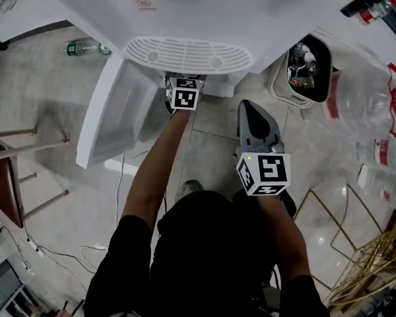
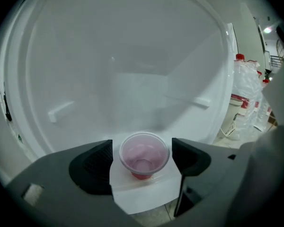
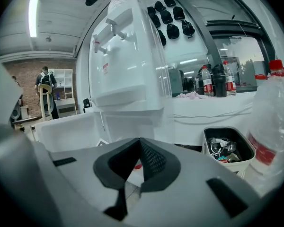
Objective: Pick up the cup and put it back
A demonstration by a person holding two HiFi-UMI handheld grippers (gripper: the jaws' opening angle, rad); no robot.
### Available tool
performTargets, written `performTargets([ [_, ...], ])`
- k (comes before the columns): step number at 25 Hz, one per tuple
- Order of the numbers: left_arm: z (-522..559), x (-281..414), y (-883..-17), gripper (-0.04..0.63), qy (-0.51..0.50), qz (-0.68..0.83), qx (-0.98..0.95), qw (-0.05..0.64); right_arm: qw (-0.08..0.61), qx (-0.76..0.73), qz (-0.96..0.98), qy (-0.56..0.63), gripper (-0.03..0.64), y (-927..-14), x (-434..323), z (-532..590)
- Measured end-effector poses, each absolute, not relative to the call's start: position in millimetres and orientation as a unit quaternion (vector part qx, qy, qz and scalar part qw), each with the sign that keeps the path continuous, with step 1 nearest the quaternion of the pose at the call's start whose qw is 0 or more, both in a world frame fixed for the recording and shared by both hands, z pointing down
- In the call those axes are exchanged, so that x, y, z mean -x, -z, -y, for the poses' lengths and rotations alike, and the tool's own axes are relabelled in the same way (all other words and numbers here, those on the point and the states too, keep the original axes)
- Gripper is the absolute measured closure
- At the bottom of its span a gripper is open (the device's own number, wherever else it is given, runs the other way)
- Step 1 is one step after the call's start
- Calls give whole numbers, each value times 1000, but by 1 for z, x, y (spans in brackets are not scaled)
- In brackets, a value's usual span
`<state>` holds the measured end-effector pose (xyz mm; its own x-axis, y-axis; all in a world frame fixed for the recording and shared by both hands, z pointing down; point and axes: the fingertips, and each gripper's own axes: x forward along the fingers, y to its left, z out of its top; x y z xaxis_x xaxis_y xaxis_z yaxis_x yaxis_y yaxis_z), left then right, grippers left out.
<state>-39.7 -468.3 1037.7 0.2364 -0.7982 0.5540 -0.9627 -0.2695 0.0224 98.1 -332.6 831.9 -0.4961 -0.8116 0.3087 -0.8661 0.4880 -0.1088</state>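
At lower centre, the left gripper (image 2: 142, 149) stands open around the cup (image 2: 143, 158), seemingly not touching it; the right gripper (image 3: 139, 142) is closed, empty.

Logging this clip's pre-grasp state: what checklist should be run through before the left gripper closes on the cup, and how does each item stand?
1. Left gripper jaws apart: ok.
2. Translucent pink-tinted plastic cup centred between them, pads apparently not pressing yet: ok.
3. Cup upright on the white ledge: ok.
4. Cup empty: cannot tell.
5. Right gripper shut, empty and held back from the cup: ok.
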Motion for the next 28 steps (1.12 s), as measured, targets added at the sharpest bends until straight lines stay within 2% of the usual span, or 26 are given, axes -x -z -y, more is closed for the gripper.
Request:
performTargets([
  [16,461,29,-1047,239,-224,558,-773,201,118,-496,851,-122,623,-835,-105,333],
  [28,382,33,-999,242,-186,561,-781,202,102,-469,868,-127,623,-822,-92,319],
])
